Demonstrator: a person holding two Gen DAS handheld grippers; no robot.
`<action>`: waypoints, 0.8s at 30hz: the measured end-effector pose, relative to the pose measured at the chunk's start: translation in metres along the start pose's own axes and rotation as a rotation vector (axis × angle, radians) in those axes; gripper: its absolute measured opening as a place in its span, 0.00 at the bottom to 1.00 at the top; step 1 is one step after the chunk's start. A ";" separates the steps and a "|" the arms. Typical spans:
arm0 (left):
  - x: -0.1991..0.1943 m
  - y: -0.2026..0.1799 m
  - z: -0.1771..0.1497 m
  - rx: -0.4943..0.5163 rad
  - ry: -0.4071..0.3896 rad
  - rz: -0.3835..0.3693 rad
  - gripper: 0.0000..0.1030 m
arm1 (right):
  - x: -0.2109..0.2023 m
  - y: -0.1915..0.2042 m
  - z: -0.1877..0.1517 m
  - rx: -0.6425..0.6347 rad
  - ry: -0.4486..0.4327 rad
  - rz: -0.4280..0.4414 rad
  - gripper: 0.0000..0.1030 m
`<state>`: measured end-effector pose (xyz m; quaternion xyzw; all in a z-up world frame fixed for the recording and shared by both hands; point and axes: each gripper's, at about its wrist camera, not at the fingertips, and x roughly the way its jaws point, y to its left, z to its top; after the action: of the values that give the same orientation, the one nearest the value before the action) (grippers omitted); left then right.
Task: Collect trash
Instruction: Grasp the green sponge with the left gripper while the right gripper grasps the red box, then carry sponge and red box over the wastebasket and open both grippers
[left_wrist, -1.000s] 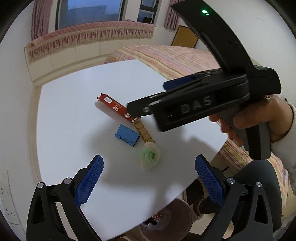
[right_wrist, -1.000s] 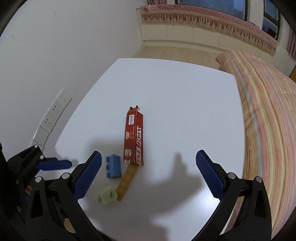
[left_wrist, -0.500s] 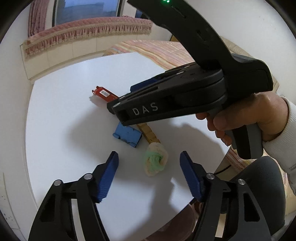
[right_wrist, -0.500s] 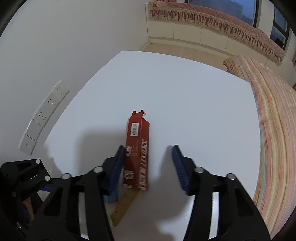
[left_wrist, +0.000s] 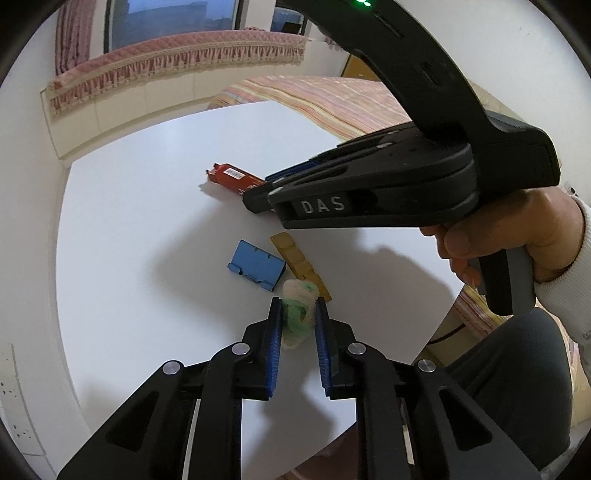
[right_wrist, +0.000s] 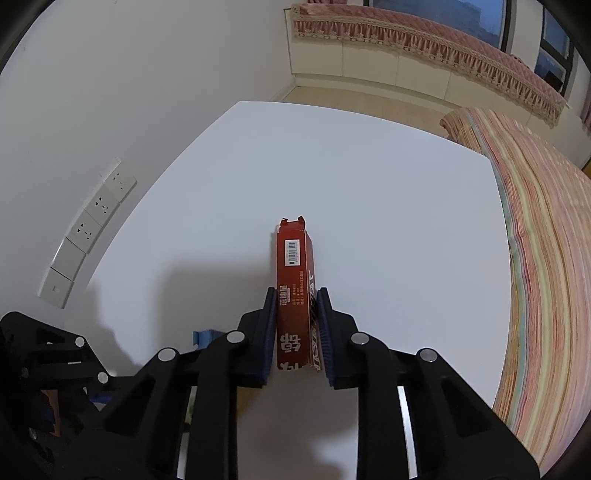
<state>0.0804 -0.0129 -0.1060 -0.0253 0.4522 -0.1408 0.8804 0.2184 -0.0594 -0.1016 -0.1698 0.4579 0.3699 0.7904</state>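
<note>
Your left gripper (left_wrist: 298, 322) fingers now closed on crumpled green-white wrapper (left_wrist: 297, 314); right gripper (right_wrist: 296, 320) fingers clamp long red cardboard box (right_wrist: 295, 280), both wide a second ago. Both ready to lift off white surface (left_wrist: 147, 258).

I see the white table (right_wrist: 369, 177) spreading out ahead of the fingers. Off to the left of them, a row of wall sockets (right_wrist: 88, 229) sits on the white wall (right_wrist: 129, 74). To the right of the fingers, a striped bedspread (right_wrist: 546, 258) runs alongside the table. Far ahead, a pink fringed window seat (left_wrist: 177, 55) under a dark window (left_wrist: 170, 18).
</note>
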 end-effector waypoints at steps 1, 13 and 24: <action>-0.003 -0.001 0.000 -0.003 -0.001 0.002 0.16 | -0.002 0.000 -0.001 0.001 -0.002 0.001 0.20; -0.034 -0.014 0.008 -0.013 -0.018 0.029 0.16 | -0.052 0.003 -0.020 0.021 -0.059 0.003 0.20; -0.066 -0.021 0.004 -0.001 -0.050 0.031 0.16 | -0.126 0.025 -0.071 0.015 -0.141 0.017 0.20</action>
<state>0.0431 -0.0157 -0.0480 -0.0222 0.4304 -0.1261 0.8935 0.1191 -0.1401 -0.0297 -0.1336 0.4054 0.3843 0.8186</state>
